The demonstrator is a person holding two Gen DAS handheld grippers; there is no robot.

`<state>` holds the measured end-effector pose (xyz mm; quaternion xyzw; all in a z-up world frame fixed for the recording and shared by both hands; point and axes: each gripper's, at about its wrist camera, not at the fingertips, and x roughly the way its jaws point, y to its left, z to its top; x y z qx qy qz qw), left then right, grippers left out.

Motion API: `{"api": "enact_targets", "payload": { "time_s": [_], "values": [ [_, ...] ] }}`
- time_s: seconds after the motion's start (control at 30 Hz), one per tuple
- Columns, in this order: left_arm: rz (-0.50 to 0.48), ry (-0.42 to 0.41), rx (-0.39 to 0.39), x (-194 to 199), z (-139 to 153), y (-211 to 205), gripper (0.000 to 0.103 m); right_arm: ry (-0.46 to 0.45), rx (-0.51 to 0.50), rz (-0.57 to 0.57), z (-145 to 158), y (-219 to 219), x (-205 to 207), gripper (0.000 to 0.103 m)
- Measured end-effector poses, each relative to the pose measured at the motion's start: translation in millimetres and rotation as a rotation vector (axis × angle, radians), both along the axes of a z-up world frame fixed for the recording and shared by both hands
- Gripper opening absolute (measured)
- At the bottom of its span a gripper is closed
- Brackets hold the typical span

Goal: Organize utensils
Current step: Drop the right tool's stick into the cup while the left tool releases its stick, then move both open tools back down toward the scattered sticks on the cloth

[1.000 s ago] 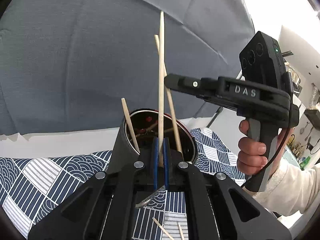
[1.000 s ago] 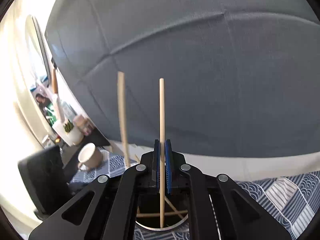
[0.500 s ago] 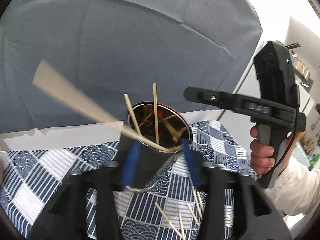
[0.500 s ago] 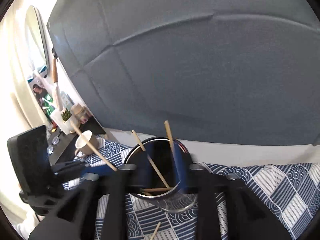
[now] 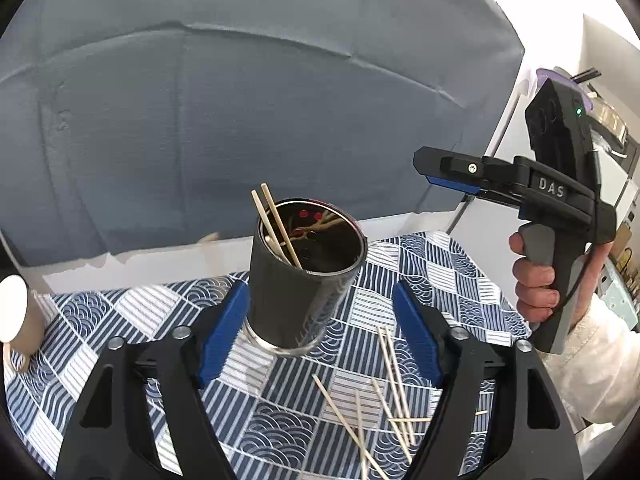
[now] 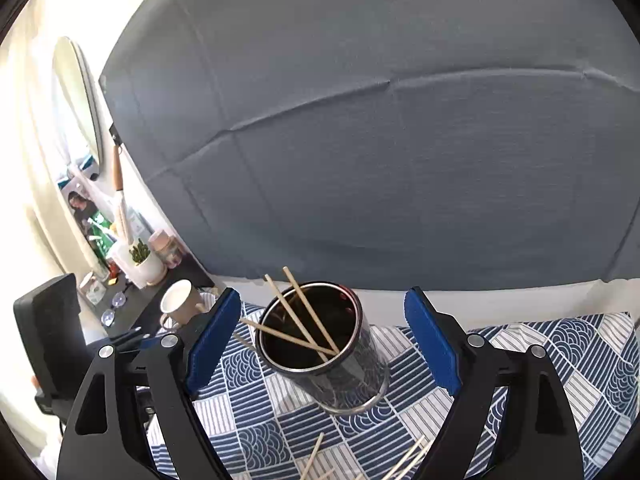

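A dark metal cup (image 5: 300, 276) stands on the blue patterned cloth (image 5: 100, 320) and holds wooden chopsticks (image 5: 276, 224). It also shows in the right wrist view (image 6: 320, 344) with three chopsticks (image 6: 304, 320) leaning inside. My left gripper (image 5: 320, 332) is open and empty, just in front of the cup. My right gripper (image 6: 324, 340) is open and empty, above and in front of the cup; it also shows in the left wrist view (image 5: 448, 180), raised at the right. Several loose chopsticks (image 5: 388, 392) lie on the cloth before the cup.
A beige mug (image 6: 180, 304) stands at the cloth's left edge. A grey backdrop (image 5: 240, 100) hangs behind the table. A side shelf with a plant pot (image 6: 144, 264) and jars is at far left.
Both grippers opened and let their chopsticks drop into the cup. Both have pulled back and up from the cup.
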<state>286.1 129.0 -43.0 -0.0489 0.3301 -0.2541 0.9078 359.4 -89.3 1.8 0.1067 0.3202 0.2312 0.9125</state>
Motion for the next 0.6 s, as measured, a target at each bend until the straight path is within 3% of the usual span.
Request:
{"api": "enact_targets", "payload": {
  "time_s": [0.27, 0.6],
  "values": [
    [0.093, 0.038, -0.016, -39, -5, 20, 0.092, -0.023, -0.029, 0.032, 10, -6, -25, 0.086],
    [0.196, 0.113, 0.027, -93, -19, 38, 0.097, -0.002, -0.037, 0.085, 13, -10, -56, 0.088]
  ]
}}
